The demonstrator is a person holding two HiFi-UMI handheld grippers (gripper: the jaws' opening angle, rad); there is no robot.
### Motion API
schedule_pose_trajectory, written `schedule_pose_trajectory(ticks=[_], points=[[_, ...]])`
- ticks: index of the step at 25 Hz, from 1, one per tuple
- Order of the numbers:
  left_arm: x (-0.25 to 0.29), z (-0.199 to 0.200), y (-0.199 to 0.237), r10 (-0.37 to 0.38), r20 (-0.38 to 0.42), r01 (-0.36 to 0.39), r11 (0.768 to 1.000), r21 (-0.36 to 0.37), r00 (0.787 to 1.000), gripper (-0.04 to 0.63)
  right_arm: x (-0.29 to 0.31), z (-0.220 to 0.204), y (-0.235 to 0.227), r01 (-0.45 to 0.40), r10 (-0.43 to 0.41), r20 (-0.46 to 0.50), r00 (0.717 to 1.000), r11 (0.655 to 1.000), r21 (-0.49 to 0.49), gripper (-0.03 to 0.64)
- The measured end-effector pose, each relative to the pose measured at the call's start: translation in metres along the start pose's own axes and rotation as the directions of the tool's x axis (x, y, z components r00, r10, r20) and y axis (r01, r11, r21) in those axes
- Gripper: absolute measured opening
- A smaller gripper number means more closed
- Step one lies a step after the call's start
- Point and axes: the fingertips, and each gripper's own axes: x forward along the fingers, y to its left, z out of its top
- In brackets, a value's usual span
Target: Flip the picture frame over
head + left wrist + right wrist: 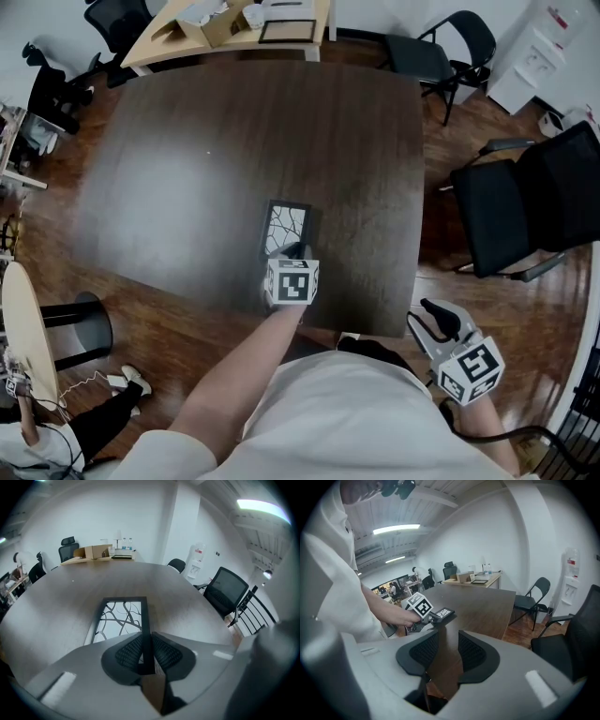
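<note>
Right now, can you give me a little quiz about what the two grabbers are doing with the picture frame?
1. True or false: the left gripper is shut on the side edge of the picture frame.
2. Pick one. The right gripper is: A) open with nothing between its jaws, B) gripping the frame too, C) shut on a pencil.
3. Fill the gap: the frame's picture faces up and shows black, bare ____ on white.

Key: 1 true; 2 A; 3 branches.
</note>
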Motion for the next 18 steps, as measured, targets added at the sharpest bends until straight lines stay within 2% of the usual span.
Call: schedule_pose_trajectory(ticks=[4, 7, 9, 11, 13, 15, 16, 18], points=[[-0.015, 0.011, -0.006, -0.06, 0.033, 0.06, 0.998, -0.007, 0.998, 0.063, 0.006, 0.003, 0.004, 0.001, -0.001, 0.01, 1.0, 1.0, -0.006, 0.133], [-0.025, 0.022, -0.013, -0.133, 0.068, 0.136, 0.99, -0.033, 0.989, 0.063, 0.012, 0.008, 0.008, 0.003, -0.003, 0.019, 1.0, 1.0, -0.01, 0.133], [-0.033, 0.032, -0.02, -0.205, 0.094, 0.211, 0.975, -0.065, 0.974, 0.063, 0.016, 0.011, 0.012, 0.008, -0.008, 0.022, 1.0, 1.0, -0.012, 0.133], [-0.039, 0.04, -0.028, -0.291, 0.125, 0.304, 0.947, -0.101, 0.948, 0.063, 0.02, 0.015, 0.016, 0.015, -0.015, 0.025, 1.0, 1.0, -0.015, 0.133], [-0.046, 0.047, -0.035, -0.378, 0.159, 0.399, 0.907, -0.133, 0.912, 0.063, 0.024, 0.018, 0.022, 0.024, -0.024, 0.027, 0.999, 1.0, -0.018, 0.133], [-0.053, 0.053, -0.041, -0.468, 0.197, 0.5, 0.848, -0.173, 0.862, 0.063, 0.028, 0.022, 0.027, 0.036, -0.036, 0.029, 0.999, 0.999, -0.021, 0.133], [-0.057, 0.057, -0.043, -0.514, 0.22, 0.554, 0.809, -0.198, 0.829, 0.063, 0.03, 0.024, 0.03, 0.043, -0.043, 0.029, 0.999, 0.999, -0.022, 0.133], [-0.066, 0.063, -0.046, -0.601, 0.269, 0.657, 0.71, -0.254, 0.753, 0.063, 0.033, 0.029, 0.036, 0.057, -0.056, 0.03, 0.998, 0.998, -0.022, 0.133]])
